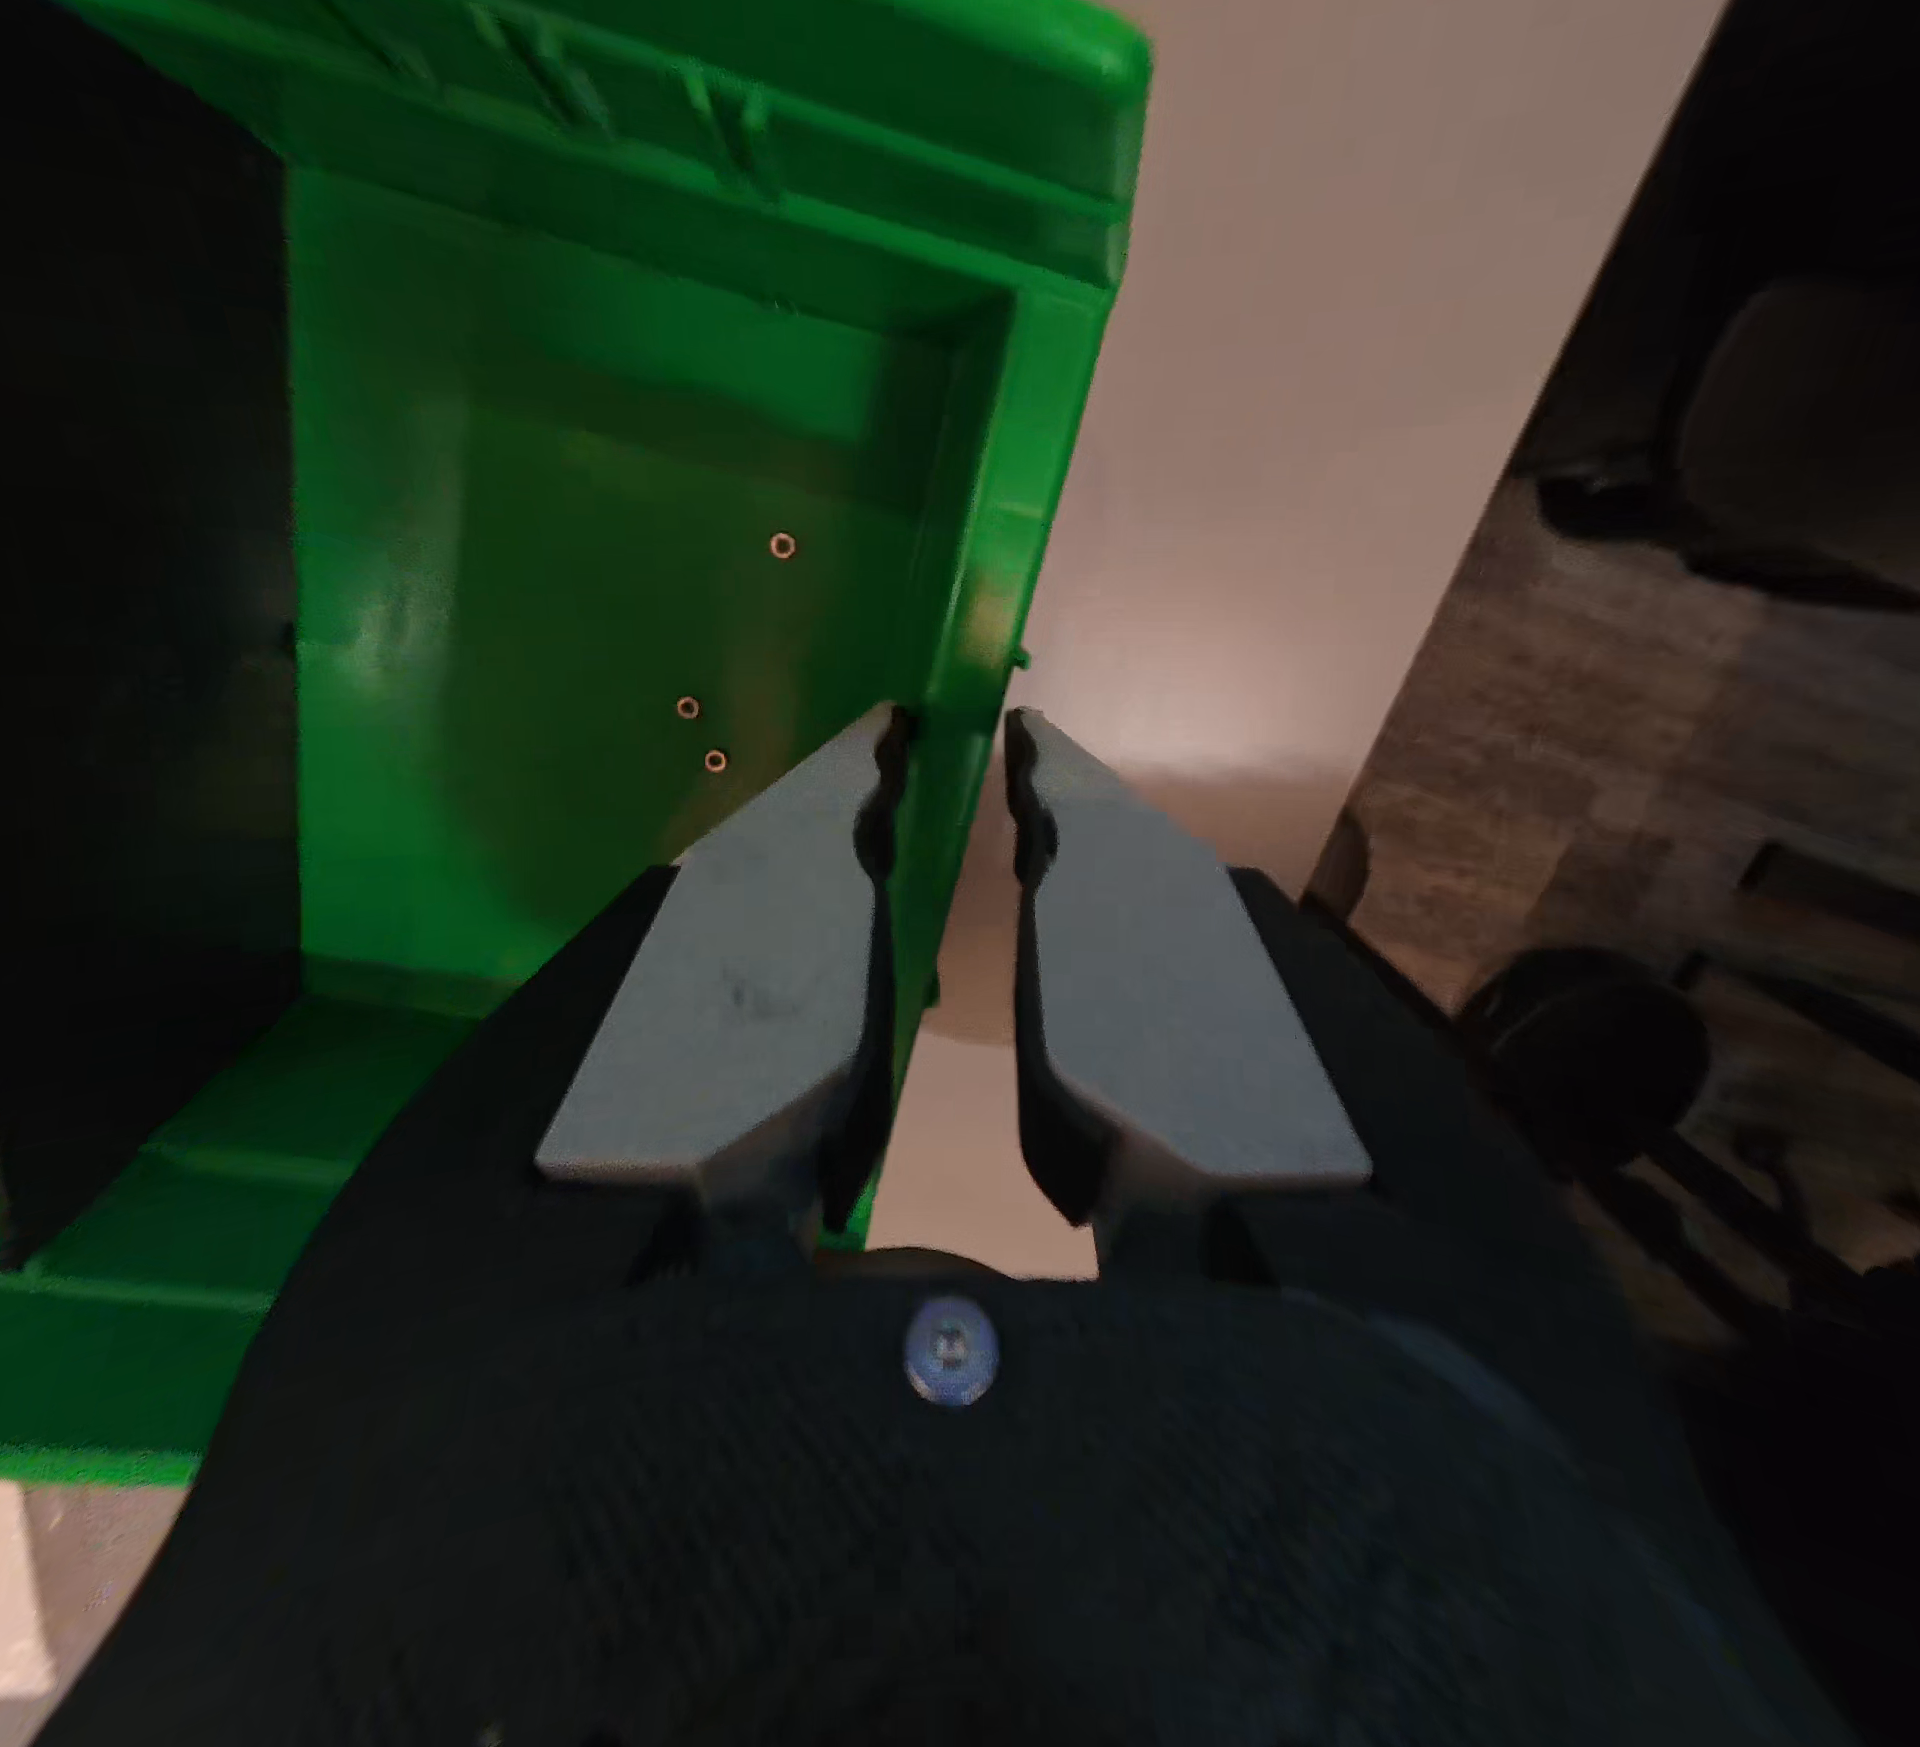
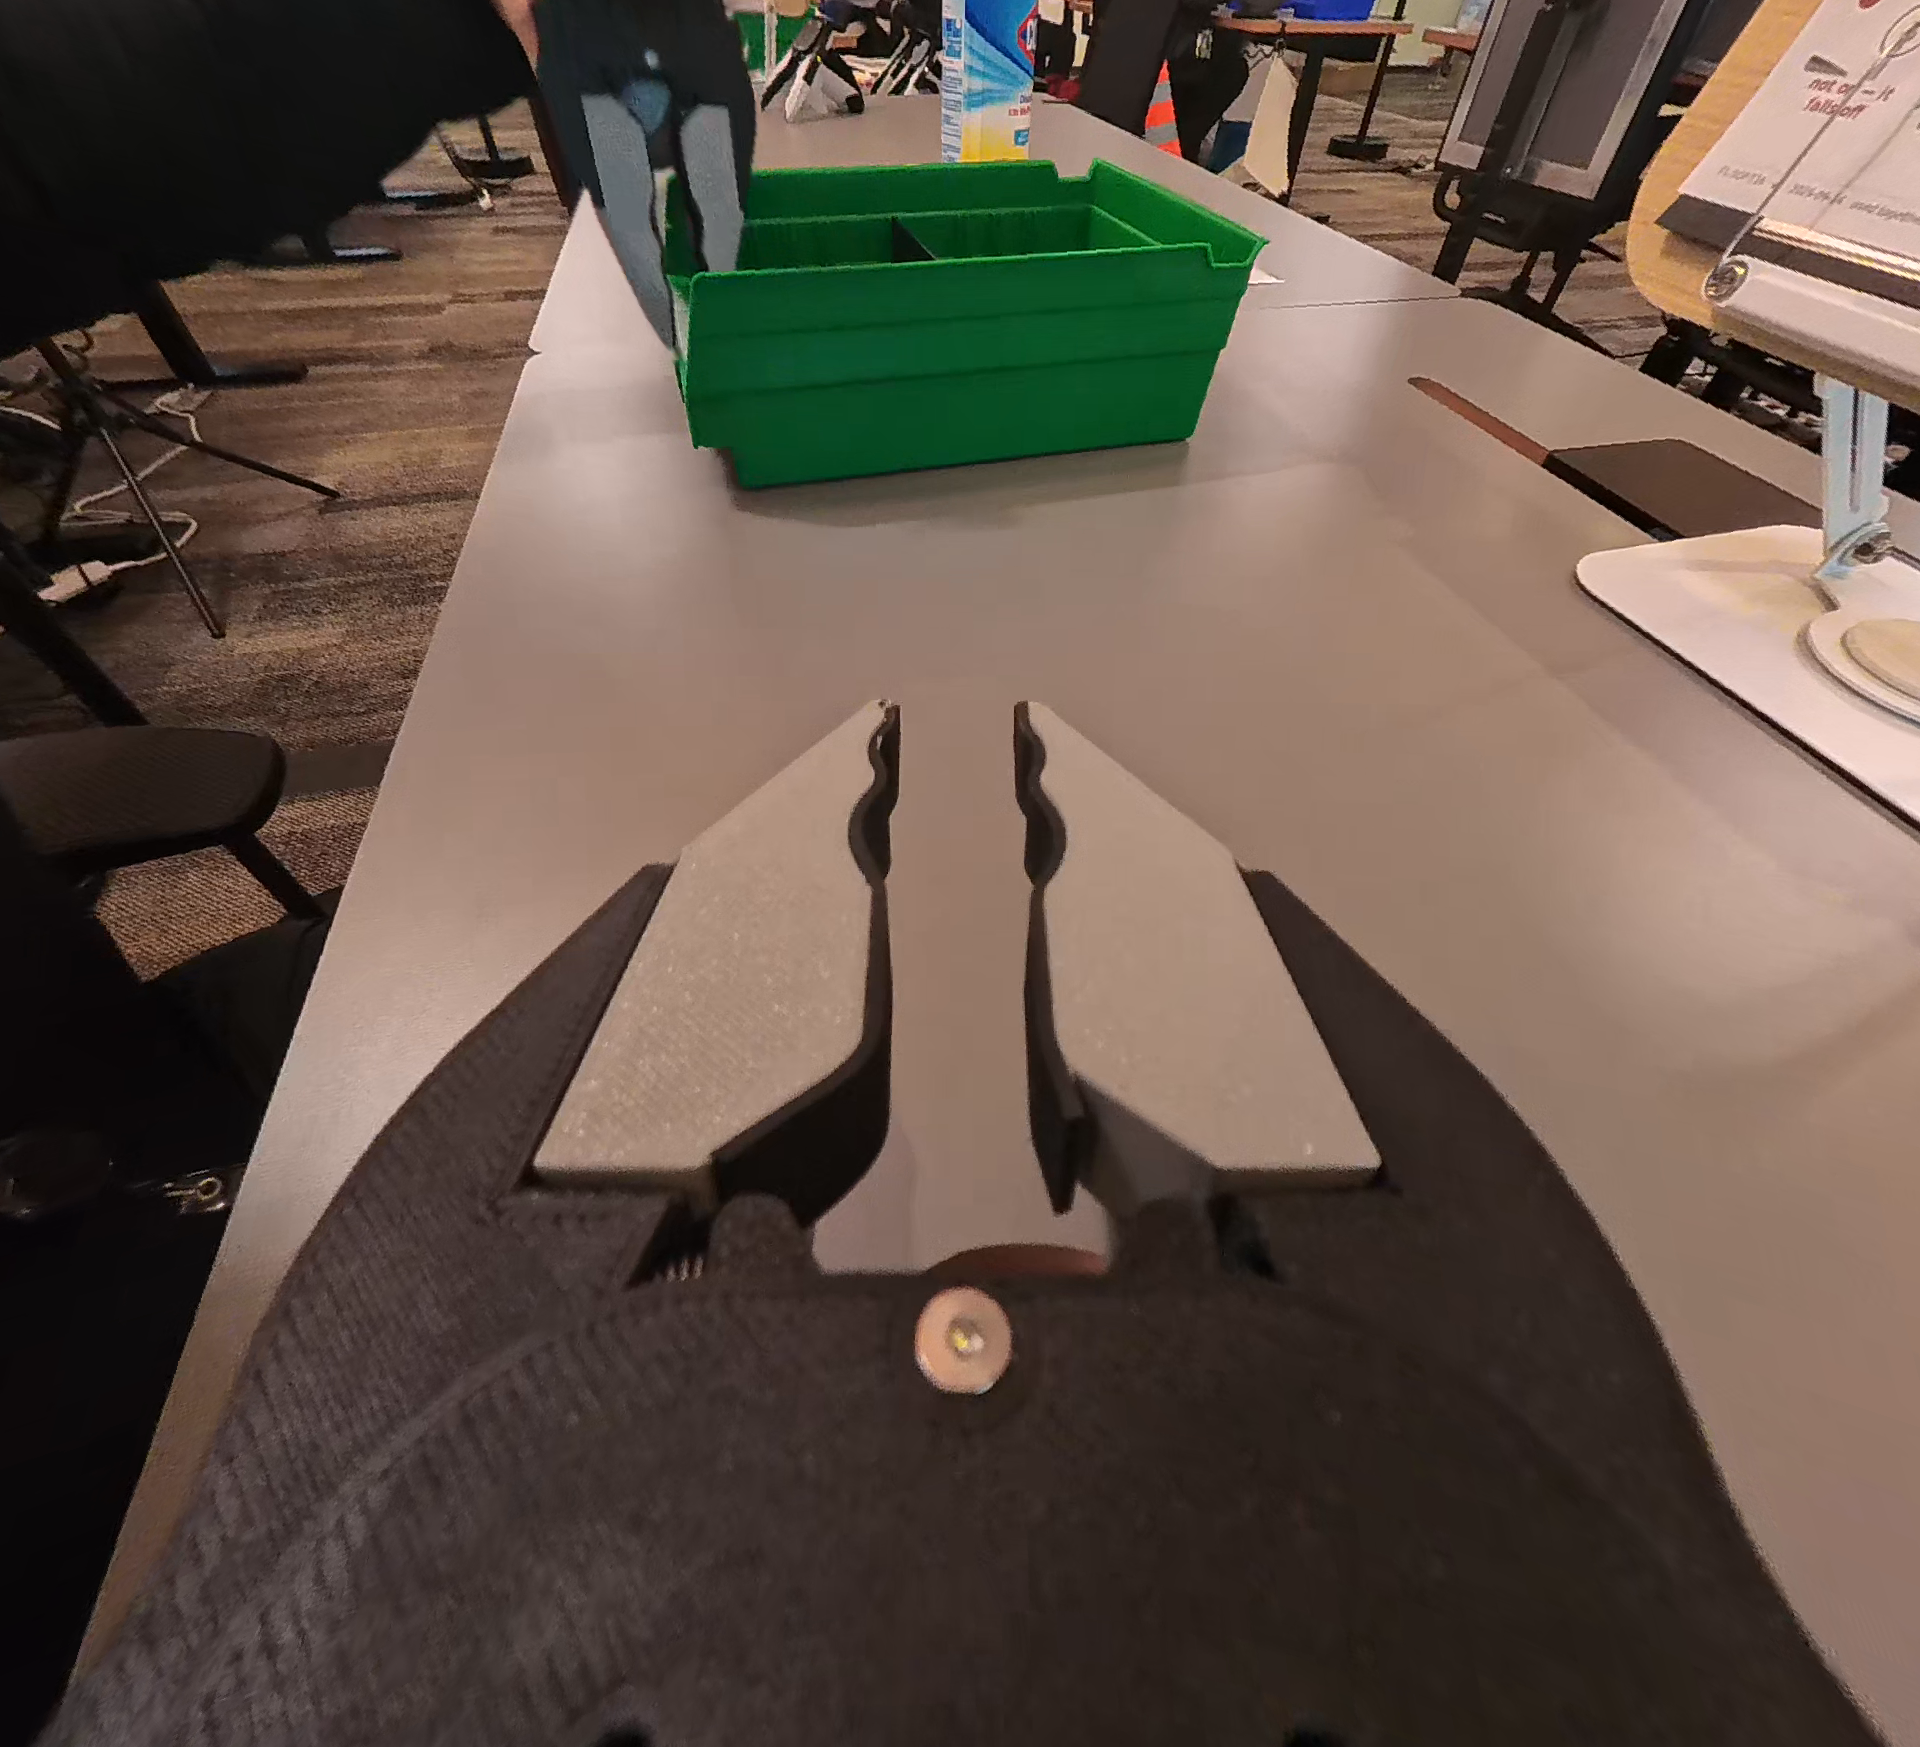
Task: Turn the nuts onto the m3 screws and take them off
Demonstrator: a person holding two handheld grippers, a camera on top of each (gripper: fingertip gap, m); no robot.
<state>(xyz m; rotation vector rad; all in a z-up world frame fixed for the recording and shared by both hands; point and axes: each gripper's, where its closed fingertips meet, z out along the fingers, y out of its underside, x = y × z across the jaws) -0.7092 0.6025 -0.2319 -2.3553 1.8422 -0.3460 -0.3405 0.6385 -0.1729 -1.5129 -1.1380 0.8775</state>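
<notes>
- The green bin (image 2: 956, 347) stands on the grey table (image 2: 1039, 606); a black divider (image 2: 920, 241) splits its inside
- The left tongs (image 1: 956, 721) hang part open over the bin's side wall (image 1: 971, 617), one finger inside, one outside; they hold nothing
- Three small brass nuts (image 1: 782, 545) lie loose on the bin's floor, just beside those tongs
- The right tongs (image 2: 956, 710) sit low over the table, well short of the bin, part open and empty
- A wipes canister (image 2: 987, 45) stands behind the bin
</notes>
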